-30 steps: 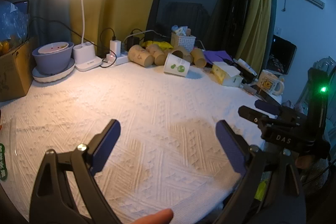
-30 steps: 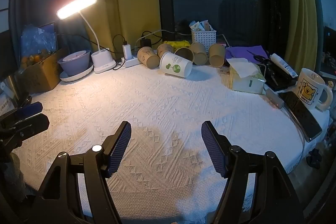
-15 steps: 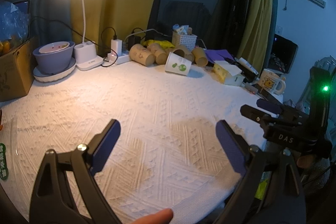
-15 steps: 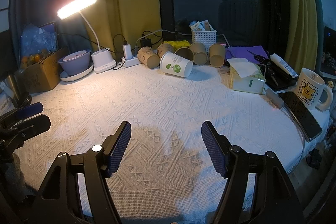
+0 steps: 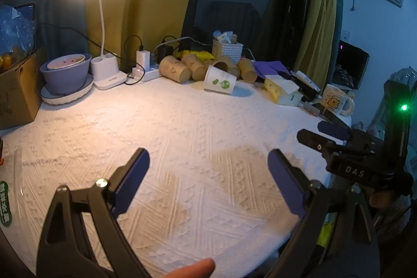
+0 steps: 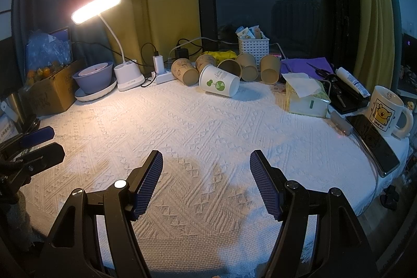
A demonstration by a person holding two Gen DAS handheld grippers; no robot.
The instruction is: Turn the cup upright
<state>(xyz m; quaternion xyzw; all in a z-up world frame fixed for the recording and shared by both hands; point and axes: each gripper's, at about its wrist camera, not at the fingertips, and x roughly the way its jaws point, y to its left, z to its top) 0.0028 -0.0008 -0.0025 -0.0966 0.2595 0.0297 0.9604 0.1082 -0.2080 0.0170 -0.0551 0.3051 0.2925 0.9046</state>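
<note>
Both tools gape; brown cups (image 6: 235, 69) crowd white cup (image 6: 219, 84).

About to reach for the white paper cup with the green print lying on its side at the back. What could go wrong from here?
1. The white paper cup with green print lies against the brown paper cups; grabbing it may roll or scatter them.
2. The right hand-held gripper is open and far away; the long reach passes the tissue pack.
3. Thin paper could crush if clamped hard.
</note>
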